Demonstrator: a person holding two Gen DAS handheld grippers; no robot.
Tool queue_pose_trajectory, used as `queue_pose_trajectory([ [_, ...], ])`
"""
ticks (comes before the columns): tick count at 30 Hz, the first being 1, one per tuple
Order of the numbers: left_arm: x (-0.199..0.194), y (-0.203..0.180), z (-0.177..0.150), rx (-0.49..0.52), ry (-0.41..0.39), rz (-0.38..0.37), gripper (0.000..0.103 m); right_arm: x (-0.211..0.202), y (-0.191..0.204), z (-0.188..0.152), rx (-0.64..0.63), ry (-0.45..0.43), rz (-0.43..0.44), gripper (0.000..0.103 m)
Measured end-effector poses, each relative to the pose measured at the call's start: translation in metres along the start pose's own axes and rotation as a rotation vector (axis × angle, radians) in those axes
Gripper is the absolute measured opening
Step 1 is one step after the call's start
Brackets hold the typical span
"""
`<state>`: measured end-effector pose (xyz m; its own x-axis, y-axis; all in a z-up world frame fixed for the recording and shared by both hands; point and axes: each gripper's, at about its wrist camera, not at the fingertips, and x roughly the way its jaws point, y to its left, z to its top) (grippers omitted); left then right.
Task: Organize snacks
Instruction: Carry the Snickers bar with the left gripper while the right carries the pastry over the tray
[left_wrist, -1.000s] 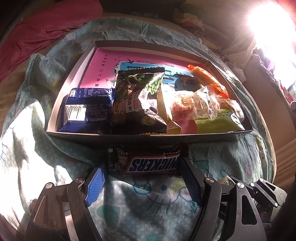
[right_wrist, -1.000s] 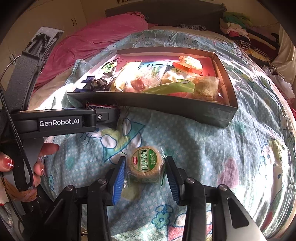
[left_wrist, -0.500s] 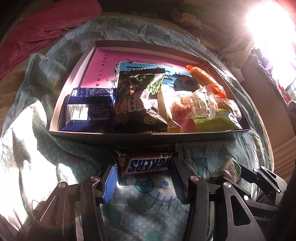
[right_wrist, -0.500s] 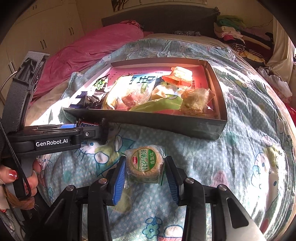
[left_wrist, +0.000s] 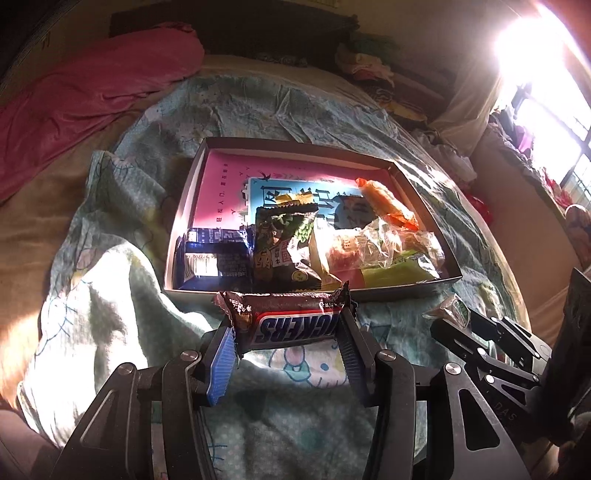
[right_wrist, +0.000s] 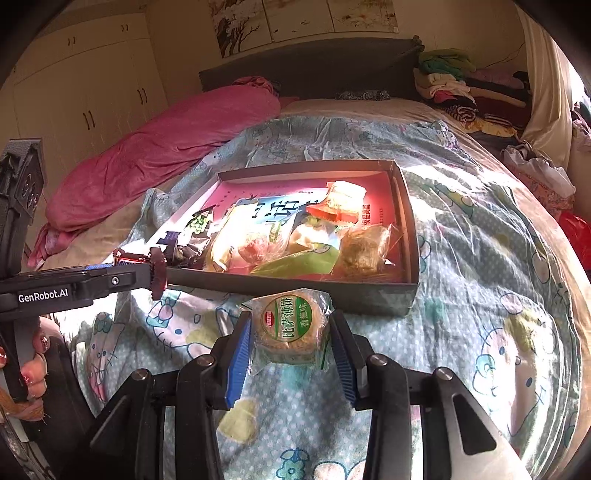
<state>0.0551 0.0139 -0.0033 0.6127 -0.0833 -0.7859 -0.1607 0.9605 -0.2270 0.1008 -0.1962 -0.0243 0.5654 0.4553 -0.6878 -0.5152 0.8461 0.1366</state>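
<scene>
My left gripper (left_wrist: 286, 341) is shut on a Snickers bar (left_wrist: 291, 323) and holds it above the bedspread, just short of the box's near wall. My right gripper (right_wrist: 291, 341) is shut on a round green-labelled biscuit pack (right_wrist: 290, 326) and holds it lifted in front of the box. The shallow dark box (left_wrist: 406, 290) with a pink floor (right_wrist: 404, 295) holds several snacks: a blue pack (left_wrist: 212, 260), a dark green pea pack (left_wrist: 282, 245), clear-wrapped pastries (left_wrist: 369, 245) and an orange pack (left_wrist: 388, 201).
The box lies on a Hello Kitty bedspread (right_wrist: 498, 277). A pink quilt (right_wrist: 159, 155) lies at the back left. Piled clothes (right_wrist: 461, 85) sit at the back right. The left gripper and the hand holding it show in the right wrist view (right_wrist: 74, 288). Strong window glare (left_wrist: 535, 55).
Both grippers have risen off the bedspread with their snacks. The left closed onto the Snickers bar and lifted it. The box now looks farther and lower in both views.
</scene>
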Motion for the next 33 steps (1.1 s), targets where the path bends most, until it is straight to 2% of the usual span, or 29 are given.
queue_pose_trajectory([
  [15, -0.016, 0.032, 0.026, -0.051, -0.089, 0.096, 0.053, -0.016, -0.014, 0.015, 0.013, -0.095, -0.019, 0.042],
  [33, 0.012, 0.030, 0.035, -0.043, -0.063, 0.100, 0.053, -0.017, -0.021, 0.026, 0.027, -0.149, -0.029, 0.042],
])
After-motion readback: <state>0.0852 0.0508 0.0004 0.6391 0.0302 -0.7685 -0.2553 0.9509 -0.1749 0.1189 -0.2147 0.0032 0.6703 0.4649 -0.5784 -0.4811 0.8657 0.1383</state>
